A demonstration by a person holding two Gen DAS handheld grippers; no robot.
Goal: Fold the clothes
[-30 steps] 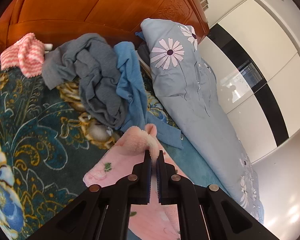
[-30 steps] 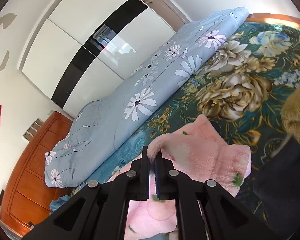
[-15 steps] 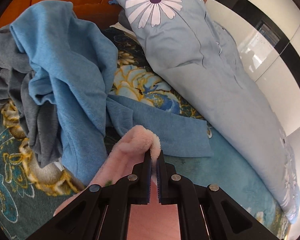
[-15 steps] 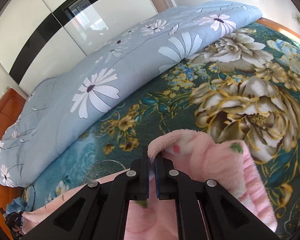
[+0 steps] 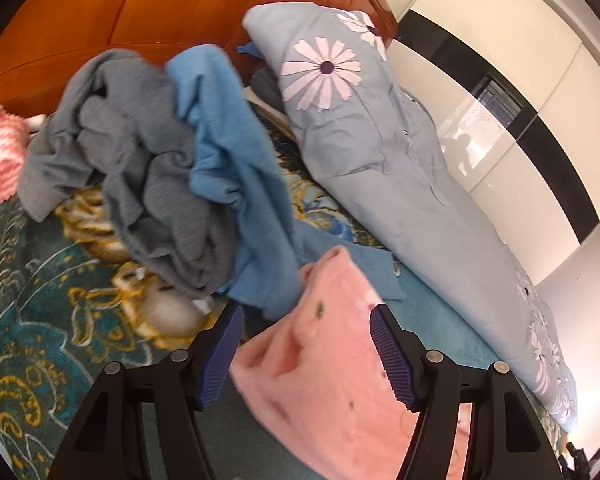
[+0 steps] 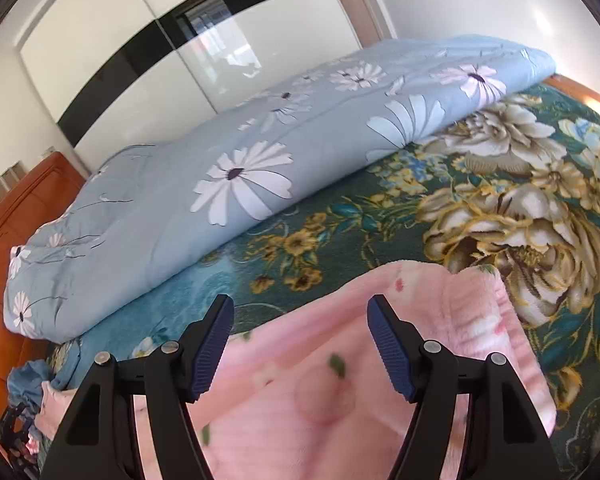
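You are opening both claws over the pink fleece garment: the left gripper and the right gripper each have their jaws standing apart and widening, with the pink cloth lying loose between and below them, pressed by neither pad. The garment is resting on the floral bedspread, beside the rolled daisy quilt, doubled over along its right edge. That looks like one fold laid down, probably not the last. The grey garment and blue garment are waiting in a crumpled heap near the headboard, untouched.
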